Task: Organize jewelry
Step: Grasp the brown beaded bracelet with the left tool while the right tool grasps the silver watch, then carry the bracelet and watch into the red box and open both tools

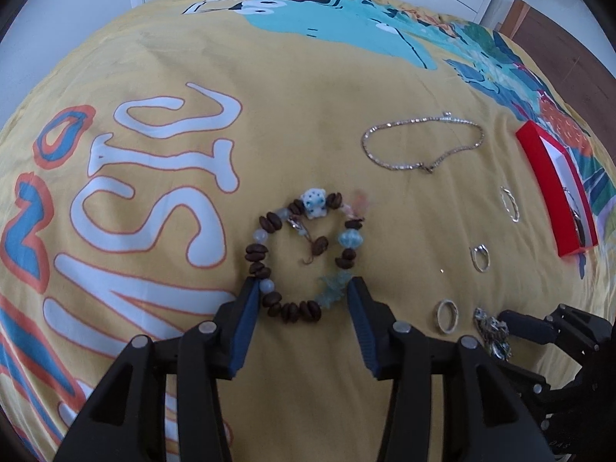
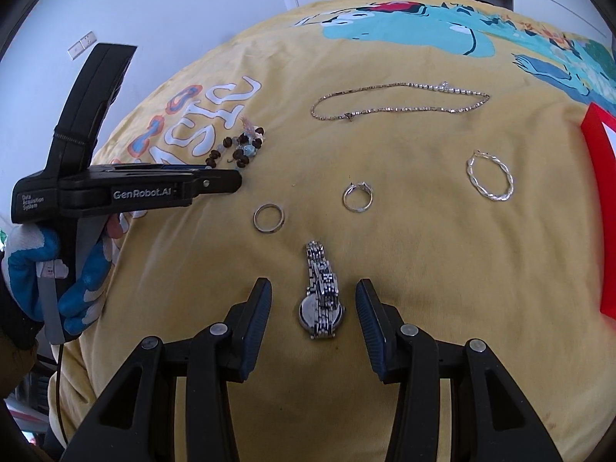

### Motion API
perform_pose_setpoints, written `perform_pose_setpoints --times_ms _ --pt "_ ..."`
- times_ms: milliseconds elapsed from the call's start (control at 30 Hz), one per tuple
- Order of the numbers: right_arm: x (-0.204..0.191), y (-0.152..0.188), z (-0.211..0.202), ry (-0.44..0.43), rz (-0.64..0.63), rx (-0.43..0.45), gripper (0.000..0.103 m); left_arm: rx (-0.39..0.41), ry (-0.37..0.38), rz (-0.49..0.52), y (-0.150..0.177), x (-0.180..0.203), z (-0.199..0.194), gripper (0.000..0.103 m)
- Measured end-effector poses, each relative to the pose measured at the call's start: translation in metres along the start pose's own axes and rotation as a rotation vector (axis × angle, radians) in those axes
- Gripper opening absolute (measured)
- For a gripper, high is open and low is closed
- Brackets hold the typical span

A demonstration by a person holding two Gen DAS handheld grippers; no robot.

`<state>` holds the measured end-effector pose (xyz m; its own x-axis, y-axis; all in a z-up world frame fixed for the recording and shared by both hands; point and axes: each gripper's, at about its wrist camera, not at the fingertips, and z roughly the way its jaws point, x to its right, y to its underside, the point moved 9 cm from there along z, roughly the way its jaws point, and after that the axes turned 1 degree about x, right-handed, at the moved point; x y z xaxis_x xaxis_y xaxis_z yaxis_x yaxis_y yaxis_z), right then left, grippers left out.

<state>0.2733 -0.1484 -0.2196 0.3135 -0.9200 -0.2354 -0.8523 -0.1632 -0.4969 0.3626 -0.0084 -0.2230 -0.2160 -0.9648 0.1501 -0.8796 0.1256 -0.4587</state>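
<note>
Both jaws gape: watch (image 2: 321, 300) between right, bracelet (image 1: 300, 258) between left.

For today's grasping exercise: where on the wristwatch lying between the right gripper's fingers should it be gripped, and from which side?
Grip the wristwatch across its round case, from above. It lies flat on the yellow cover, the band running lengthwise between the right gripper's open fingers, so closing sideways probably catches the case's edges.

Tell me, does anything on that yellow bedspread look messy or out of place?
Mostly no: the pieces lie spread apart. Only the beaded bracelet looks untidy, its clasp end curling loose inside its loop. The watch lies with its band folded over its face.
</note>
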Motion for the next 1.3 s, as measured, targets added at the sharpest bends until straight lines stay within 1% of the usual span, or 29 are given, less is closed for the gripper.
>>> perform_pose_setpoints --times_ms 33,100,167,200,233,300,367,400,600,733,767,800,1033,1300 --pt "0.000 -0.001 0.001 0.001 -0.003 0.000 0.045 -0.001 0.001 -0.009 -0.002 -0.001 0.002 0.045" --pt "0.001 -0.003 0.006 0.012 -0.014 -0.002 0.039 -0.002 0.003 -0.028 -0.006 -0.004 0.006 0.045" --pt "0.005 -0.003 0.007 0.025 -0.013 -0.001 0.025 0.001 -0.002 -0.037 -0.009 -0.005 0.008 0.044" --pt "0.007 -0.004 0.008 0.023 -0.005 -0.002 0.024 0.005 -0.003 -0.043 -0.010 -0.006 0.008 0.042" --pt "0.008 -0.004 0.007 0.012 0.003 -0.002 0.024 0.010 -0.008 -0.046 -0.010 -0.006 0.008 0.039" --pt "0.008 -0.002 0.006 0.013 -0.003 -0.004 0.024 0.019 -0.029 -0.045 -0.010 -0.008 0.008 0.027" --pt "0.007 -0.001 0.005 0.015 -0.006 -0.006 0.024 0.026 -0.040 -0.050 -0.008 -0.011 0.006 0.019" --pt "0.007 0.000 0.004 0.015 -0.002 -0.006 0.024 0.028 -0.039 -0.055 -0.007 -0.012 0.004 0.017" --pt "0.005 0.002 -0.003 0.017 0.016 -0.004 0.023 0.049 -0.056 -0.068 -0.002 -0.013 -0.013 0.015" --pt "0.008 0.006 -0.018 0.021 0.029 0.007 0.023 0.073 -0.060 -0.077 -0.001 -0.012 -0.031 0.015" --pt "0.009 0.008 -0.023 0.022 0.033 0.011 0.011 0.078 -0.063 -0.075 -0.001 -0.011 -0.036 0.015" --pt "0.008 0.008 -0.027 0.015 0.040 0.013 0.008 0.083 -0.065 -0.073 -0.001 -0.010 -0.041 0.015" --pt "0.004 0.014 -0.052 0.038 0.041 0.034 0.008 0.120 -0.065 -0.070 0.003 -0.004 -0.077 0.015" --pt "-0.007 0.022 -0.098 0.060 0.022 0.077 0.008 0.162 -0.066 -0.062 0.013 0.004 -0.121 0.015"
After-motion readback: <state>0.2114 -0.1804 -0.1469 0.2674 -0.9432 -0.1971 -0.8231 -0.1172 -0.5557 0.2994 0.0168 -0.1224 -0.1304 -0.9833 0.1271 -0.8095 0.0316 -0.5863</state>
